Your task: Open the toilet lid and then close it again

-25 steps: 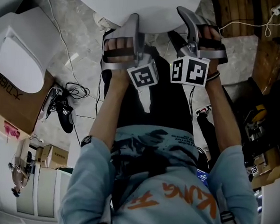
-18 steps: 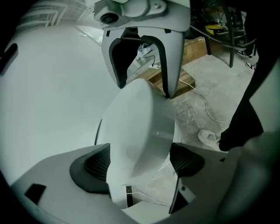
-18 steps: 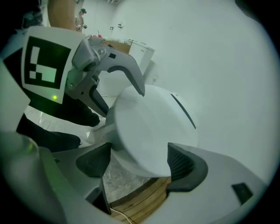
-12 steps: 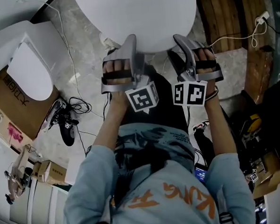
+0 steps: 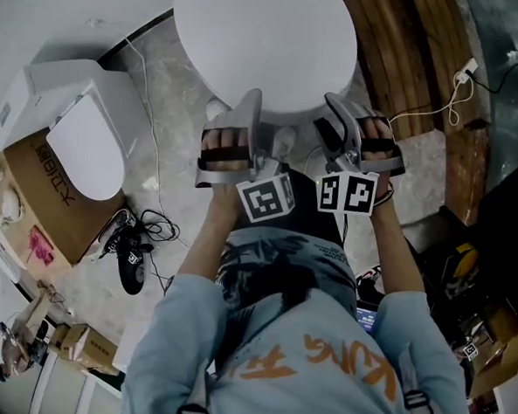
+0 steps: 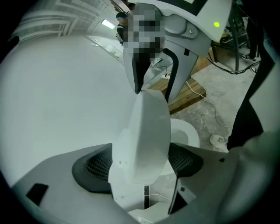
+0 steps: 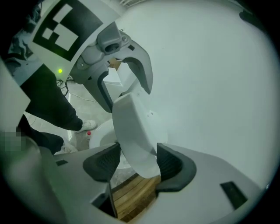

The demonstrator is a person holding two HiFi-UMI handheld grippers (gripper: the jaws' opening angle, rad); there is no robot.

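Toilet lid: the white oval toilet lid (image 5: 266,44) is lifted clear of the seat (image 6: 186,134). Its front rim faces the person and sits in both grippers, one on each side of the middle.
Left gripper: the left gripper (image 6: 139,162) has its jaws at full width with the rim between the pads. It looks to cradle the rim rather than pinch it, but the lid hides part of one pad, so this is not certain.
Right gripper: the right gripper (image 7: 136,161) has just been closing its jaws. They are now narrower, with both pads against the rim.
Stage: opening, probably about midway through the upswing.
Handling: likely stiff moulded plastic, light for its span. It is glossy, so it may slide in the pads. It should turn on a rear hinge and follow an arc.
Where to hold: the front rim, as now, far from the hinge for easy leverage.
Risk: a slip would let the lid slam onto the seat.
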